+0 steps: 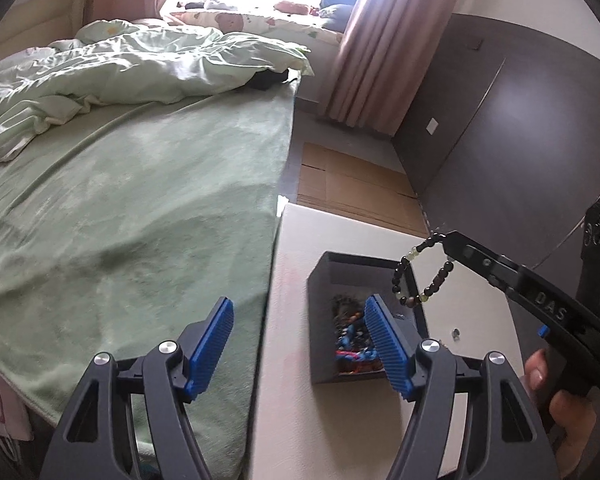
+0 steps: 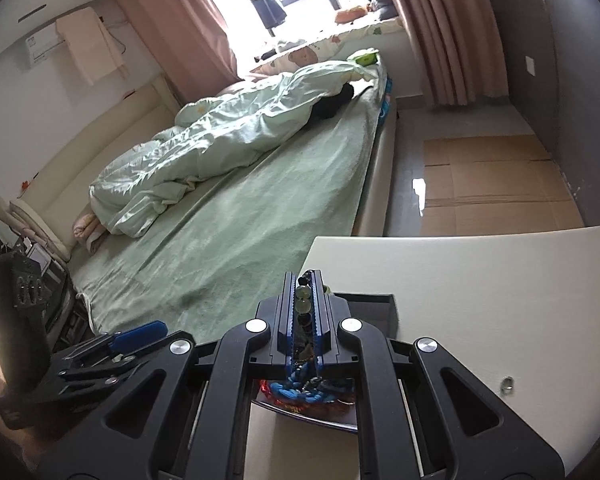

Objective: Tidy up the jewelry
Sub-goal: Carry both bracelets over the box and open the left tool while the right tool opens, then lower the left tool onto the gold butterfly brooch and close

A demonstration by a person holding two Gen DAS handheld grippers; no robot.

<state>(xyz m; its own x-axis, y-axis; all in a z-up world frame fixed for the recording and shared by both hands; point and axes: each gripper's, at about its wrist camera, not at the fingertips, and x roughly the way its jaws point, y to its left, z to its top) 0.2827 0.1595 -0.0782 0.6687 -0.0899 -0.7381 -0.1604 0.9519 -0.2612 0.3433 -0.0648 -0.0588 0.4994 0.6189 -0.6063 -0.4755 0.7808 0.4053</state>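
A dark grey box (image 1: 320, 300) stands on the white table (image 1: 292, 420) and holds a heap of colourful jewelry (image 1: 352, 344). My right gripper (image 1: 446, 240) is shut on a beaded bracelet (image 1: 400, 276) of dark and pale green beads, which hangs above the box's far right corner. In the right wrist view the bracelet (image 2: 303, 298) sits pinched between the blue pads, with the box (image 2: 380, 312) and jewelry (image 2: 300, 394) below. My left gripper (image 1: 300, 344) is open and empty, above the box's left side and the table's left edge.
A small ring (image 1: 455, 333) lies on the table right of the box; it also shows in the right wrist view (image 2: 507, 384). A bed with a green blanket (image 1: 132, 208) borders the table on the left. Flattened cardboard (image 1: 352, 188) lies on the floor beyond. A dark wardrobe (image 1: 500, 140) stands to the right.
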